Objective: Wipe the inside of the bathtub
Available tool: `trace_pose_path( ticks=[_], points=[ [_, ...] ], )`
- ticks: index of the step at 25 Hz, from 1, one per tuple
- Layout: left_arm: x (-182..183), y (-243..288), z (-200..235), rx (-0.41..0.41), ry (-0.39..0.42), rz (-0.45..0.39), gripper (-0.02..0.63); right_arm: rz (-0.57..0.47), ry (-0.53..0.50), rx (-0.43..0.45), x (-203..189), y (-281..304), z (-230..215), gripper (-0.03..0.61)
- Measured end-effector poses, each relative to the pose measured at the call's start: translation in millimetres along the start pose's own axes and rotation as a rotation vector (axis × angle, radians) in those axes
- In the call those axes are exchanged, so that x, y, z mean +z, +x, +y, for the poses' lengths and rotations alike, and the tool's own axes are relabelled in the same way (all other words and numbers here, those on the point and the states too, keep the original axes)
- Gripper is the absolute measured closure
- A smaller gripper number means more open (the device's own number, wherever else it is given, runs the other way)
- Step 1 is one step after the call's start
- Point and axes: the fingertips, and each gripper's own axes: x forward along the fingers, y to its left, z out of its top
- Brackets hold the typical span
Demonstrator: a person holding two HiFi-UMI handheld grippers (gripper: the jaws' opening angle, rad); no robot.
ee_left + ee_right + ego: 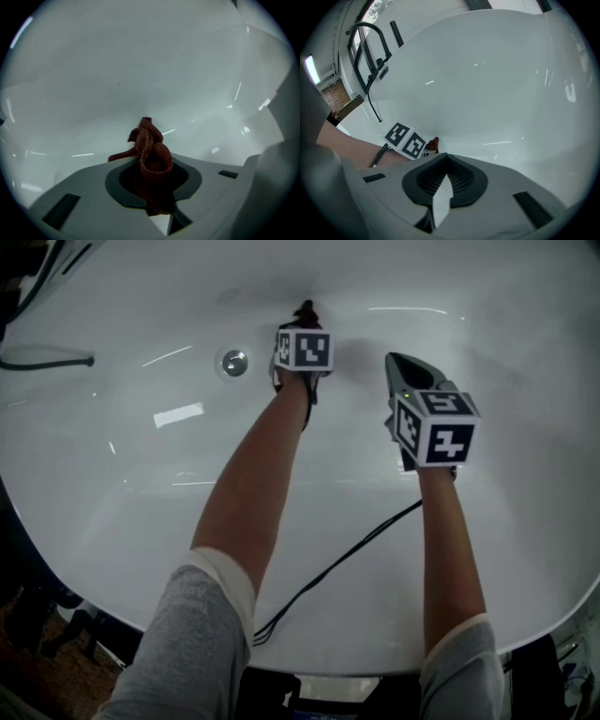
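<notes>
The white bathtub fills the head view. My left gripper reaches to the tub's far wall, shut on a dark red cloth that is bunched against the white surface. In the left gripper view the cloth sticks out of the left gripper in twisted folds. My right gripper hovers to the right of it, shut with nothing between its jaws. In the right gripper view the right gripper points at the tub wall, and the cloth shows as a small red tip at the left.
A round metal drain sits just left of the left gripper. A black cable runs across the tub's near slope between the arms. A black hose lies at the far left rim. Black fittings stand by the tub's rim.
</notes>
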Motion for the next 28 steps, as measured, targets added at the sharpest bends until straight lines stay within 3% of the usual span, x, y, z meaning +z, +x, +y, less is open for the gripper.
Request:
trace_pose_path(
  ticks=[6, 11, 14, 19, 21, 22, 24, 26, 28],
  points=[
    [5, 0, 88, 0.125, -0.115, -0.029, 0.526, 0.004, -0.013, 0.007, -2, 4, -1, 0.569],
    [-7, 0, 97, 0.179, -0.172, 0.004, 0.526, 0.005, 0.0, 0.01, -9, 9, -4, 0.569],
    [1, 4, 55, 0.094, -0.151, 0.023, 0.526, 0.01, 0.013, -0.016, -13, 7, -15, 0.569],
    [24, 11, -41, -0.097, -0.008, 0.006, 0.526, 0.008, 0.065, -0.073, -21, -1, -28, 0.569],
    [28, 13, -55, -0.143, 0.012, 0.0, 0.526, 0.008, 0.063, -0.077, -21, -3, -28, 0.569],
    [29, 12, -48, -0.133, 0.01, -0.004, 0.526, 0.007, 0.062, -0.076, -21, -3, -26, 0.569],
    [37, 8, -6, -0.025, -0.011, -0.041, 0.526, 0.003, 0.058, -0.071, -18, -5, -23, 0.569],
    [41, 2, 42, 0.073, -0.065, -0.072, 0.526, -0.006, 0.052, -0.066, -12, -5, -21, 0.569],
    [39, -3, 75, 0.119, -0.12, -0.08, 0.526, -0.017, 0.054, -0.07, -5, -5, -24, 0.569]
  ],
)
